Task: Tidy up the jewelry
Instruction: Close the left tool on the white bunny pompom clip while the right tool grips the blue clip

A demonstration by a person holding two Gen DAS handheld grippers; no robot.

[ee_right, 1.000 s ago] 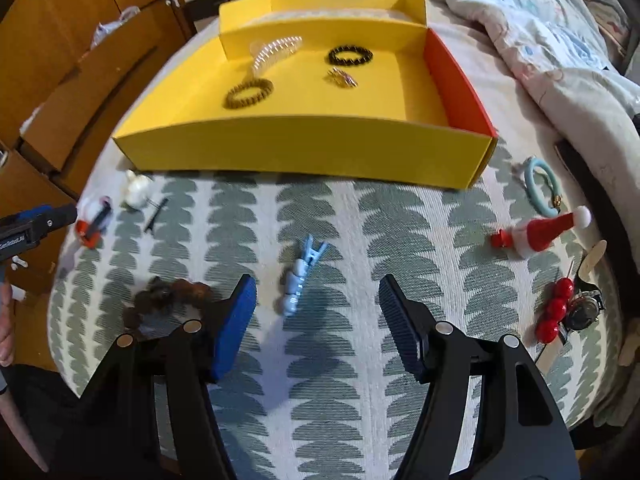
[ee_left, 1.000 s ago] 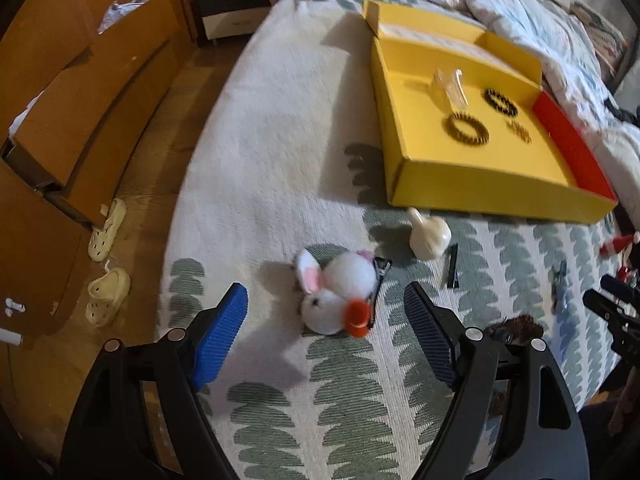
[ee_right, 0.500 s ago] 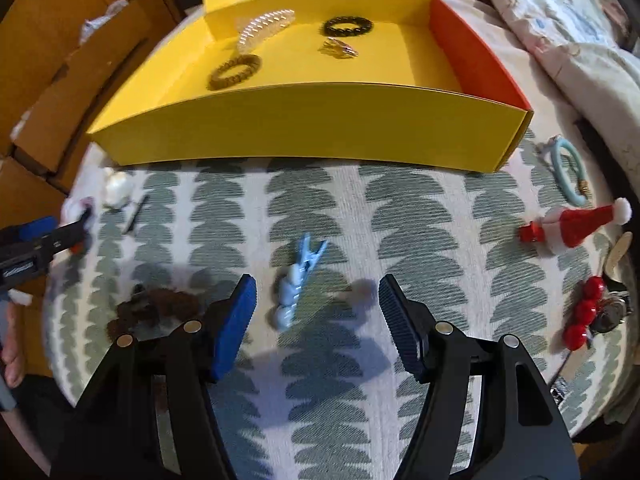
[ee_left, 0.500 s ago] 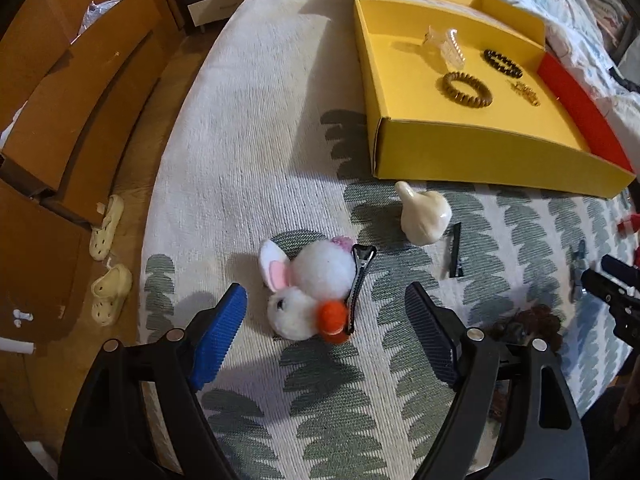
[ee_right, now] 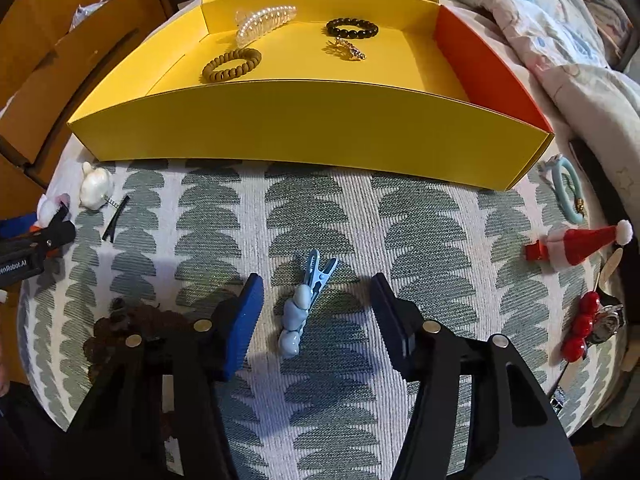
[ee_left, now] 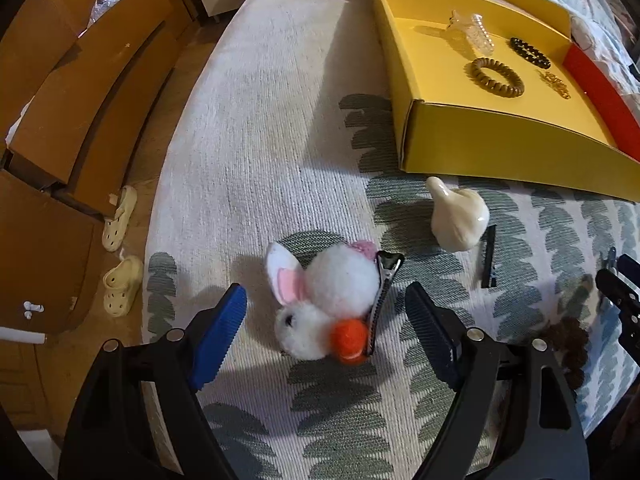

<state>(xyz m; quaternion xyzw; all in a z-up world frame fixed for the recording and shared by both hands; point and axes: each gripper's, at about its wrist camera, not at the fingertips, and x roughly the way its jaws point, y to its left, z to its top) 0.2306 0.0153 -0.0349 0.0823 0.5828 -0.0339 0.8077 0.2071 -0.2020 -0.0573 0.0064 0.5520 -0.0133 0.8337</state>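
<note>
Trouble looms if the right gripper (ee_right: 316, 312), its fingers just narrowed yet gripping nothing, nudges the blue clip (ee_right: 306, 300) between them aside, while the left gripper (ee_left: 326, 320), wide open and empty, pinches only fluff on the bunny clip (ee_left: 324, 304) between its fingers.

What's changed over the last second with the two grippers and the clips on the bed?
Both grippers came down: the left gripper now straddles the bunny hair clip, jaws open. The right gripper, jaws just closing, brackets the blue clip without touching it. Nothing grasped; the yellow box and its contents stayed put.
</note>
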